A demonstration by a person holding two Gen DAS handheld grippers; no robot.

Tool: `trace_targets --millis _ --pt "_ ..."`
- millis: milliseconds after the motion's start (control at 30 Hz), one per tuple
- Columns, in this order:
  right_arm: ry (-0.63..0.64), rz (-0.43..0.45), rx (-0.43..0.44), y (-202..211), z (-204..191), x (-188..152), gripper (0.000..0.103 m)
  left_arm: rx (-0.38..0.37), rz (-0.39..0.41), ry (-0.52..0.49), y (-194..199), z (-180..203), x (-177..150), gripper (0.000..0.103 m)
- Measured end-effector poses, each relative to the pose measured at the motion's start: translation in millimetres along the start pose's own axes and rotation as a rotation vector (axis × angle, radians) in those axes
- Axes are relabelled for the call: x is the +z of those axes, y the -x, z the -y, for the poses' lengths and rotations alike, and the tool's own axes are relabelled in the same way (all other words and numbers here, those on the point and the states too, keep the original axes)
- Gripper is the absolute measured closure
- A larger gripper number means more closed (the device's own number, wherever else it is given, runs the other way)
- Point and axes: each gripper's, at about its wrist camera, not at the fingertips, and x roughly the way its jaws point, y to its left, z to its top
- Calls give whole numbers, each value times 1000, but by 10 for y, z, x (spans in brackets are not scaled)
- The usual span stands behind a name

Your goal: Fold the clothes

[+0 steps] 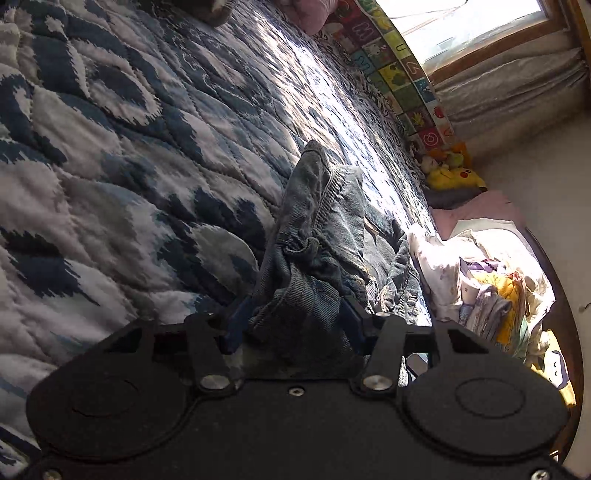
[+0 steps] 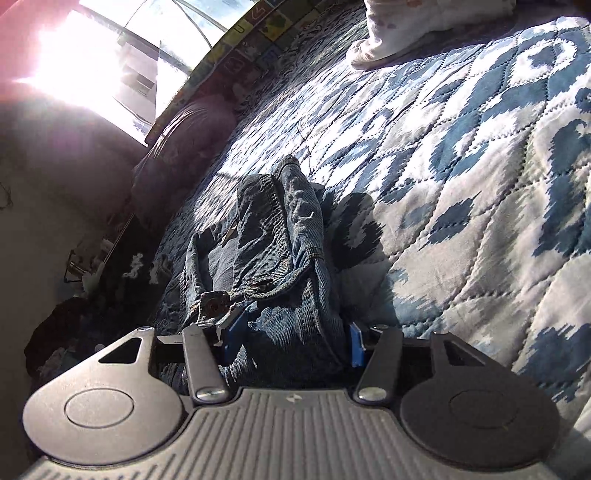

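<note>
Bunched denim jeans [image 1: 317,236] hide most of both grippers' blue fingertips [image 1: 236,325]. Window glare [image 2: 74,62] washes out the right view's upper-left corner.

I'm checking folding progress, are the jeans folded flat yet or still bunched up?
Still bunched: the jeans hang crumpled between the left claw and right claw, above the quilt.

Location: a bedroom in a home. Evidence: a bed covered by a quilted blue-and-white bedspread [image 1: 129,122] fills most of both views. A colourful padded panel printed with letters and cartoon pictures [image 1: 402,70] runs along the far edge of the bed, below a sunlit window [image 1: 480,26]. A yellow soft toy [image 1: 456,177] sits against that panel, beside a pink pillow [image 1: 480,212]. A heap of mixed laundry [image 1: 491,291] lies at the bed's edge. A pale plain wall [image 1: 546,177] closes the corner.
</note>
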Motion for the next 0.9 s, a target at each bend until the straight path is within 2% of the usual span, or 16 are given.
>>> trace_targets --millis 67,100,200,267,367,433,467,500,567,667,767,900 --pt "-54 -3 10 17 84 5 67 7 5 11 33 0 -29 71" --pt "-83 -8 26 63 122 9 71 4 6 26 67 -17 -44 72" --pt "-75 -71 31 216 90 -83 71 15 -6 20 279 -42 -153 74" --pt "-61 -127 36 358 71 -194 71 28 -36 9 483 -75 -285 75" --pt "-115 -237 55 621 163 -409 71 39 -100 -1 793 -146 -518 75" --pt "-124 -278 65 831 200 -563 68 44 -144 -12 956 -192 -656 74" --pt "-128 -287 66 912 214 -618 66 47 -139 -43 993 -186 -677 72" --pt "-109 -263 65 978 209 -637 59 50 -134 -73 1031 -180 -698 71" --pt "-68 -204 37 1023 175 -621 51 41 -93 -107 1067 -159 -668 41" --pt "9 -170 33 893 61 -530 38 38 -59 -153 945 -108 -539 38" --pt "91 -169 42 670 43 -399 35 22 -69 -181 717 -115 -432 38" --pt "76 -143 105 465 90 -262 35 -39 -67 -178 428 -139 -354 38"
